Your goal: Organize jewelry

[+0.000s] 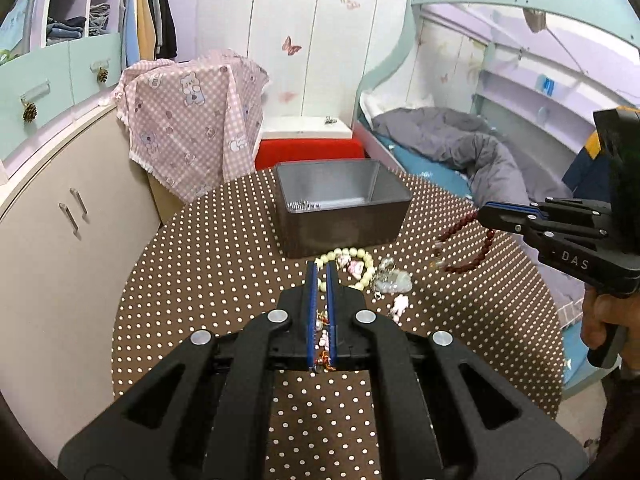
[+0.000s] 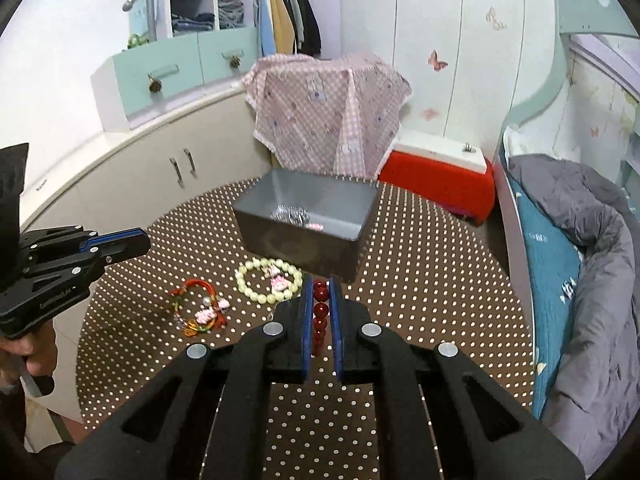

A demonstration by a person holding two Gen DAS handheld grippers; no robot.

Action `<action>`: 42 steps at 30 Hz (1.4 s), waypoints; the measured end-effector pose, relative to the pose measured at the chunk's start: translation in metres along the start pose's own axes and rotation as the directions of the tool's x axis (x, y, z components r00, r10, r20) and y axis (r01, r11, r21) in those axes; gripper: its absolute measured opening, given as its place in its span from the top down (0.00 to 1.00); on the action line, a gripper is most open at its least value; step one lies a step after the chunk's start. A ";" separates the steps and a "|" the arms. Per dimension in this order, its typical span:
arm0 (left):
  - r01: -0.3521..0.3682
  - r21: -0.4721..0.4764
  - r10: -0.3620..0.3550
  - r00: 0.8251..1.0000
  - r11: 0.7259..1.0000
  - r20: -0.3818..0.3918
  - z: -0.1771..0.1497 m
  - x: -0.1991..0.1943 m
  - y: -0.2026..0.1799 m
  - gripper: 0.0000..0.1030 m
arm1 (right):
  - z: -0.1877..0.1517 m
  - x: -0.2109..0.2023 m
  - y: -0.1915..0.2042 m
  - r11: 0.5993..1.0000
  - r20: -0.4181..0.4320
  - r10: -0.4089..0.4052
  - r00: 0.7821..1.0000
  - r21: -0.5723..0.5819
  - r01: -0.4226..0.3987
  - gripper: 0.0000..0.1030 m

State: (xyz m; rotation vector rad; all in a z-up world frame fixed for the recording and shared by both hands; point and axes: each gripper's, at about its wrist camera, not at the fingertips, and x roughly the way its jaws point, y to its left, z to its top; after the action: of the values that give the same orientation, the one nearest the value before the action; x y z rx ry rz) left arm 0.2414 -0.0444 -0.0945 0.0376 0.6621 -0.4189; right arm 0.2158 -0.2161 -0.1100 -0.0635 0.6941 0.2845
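Now both tongs are clamped: right gripper [image 2: 322, 312] on red beads [image 2: 320, 308], left gripper [image 1: 322, 312] on a charm bracelet [image 1: 324, 332], both before the box [image 1: 340, 204]. Strands are light, limp, swingy; pinch across beads.

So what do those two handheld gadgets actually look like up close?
Both are black plastic. The left gripper and right gripper each have two slim fingers with blue pads, folding linkage bars with silver rivets, and a pistol-style handle. White lettering marks the sides. No cables show.

Bracelet [image 2: 268, 280] before box [image 2: 304, 236] on table [image 2: 420, 280]
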 end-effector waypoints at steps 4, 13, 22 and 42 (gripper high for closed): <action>0.011 -0.001 -0.011 1.000 1.000 0.027 0.010 -0.012 0.004 0.96 | 0.009 -0.012 0.006 1.000 0.032 0.016 0.999 -0.009 -0.015 0.94; -0.053 0.026 0.055 0.997 0.998 -0.046 -0.001 0.004 0.010 0.36 | 0.011 -0.003 0.011 0.999 0.021 0.038 0.999 -0.007 -0.038 0.94; -0.133 -0.060 0.120 0.977 0.989 -0.175 -0.048 0.053 0.036 0.15 | -0.006 0.014 0.013 0.998 -0.032 0.060 0.998 0.023 -0.059 0.94; -0.011 0.030 0.014 0.996 0.999 -0.093 -0.009 0.030 0.022 0.96 | 0.009 -0.002 0.007 0.999 0.018 0.045 0.999 0.025 -0.045 0.94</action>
State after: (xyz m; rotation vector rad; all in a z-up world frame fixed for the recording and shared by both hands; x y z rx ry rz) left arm 0.2656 -0.0335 -0.1216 0.0899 0.7475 -0.4166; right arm 0.2180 -0.2087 -0.1009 -0.0215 0.6823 0.3189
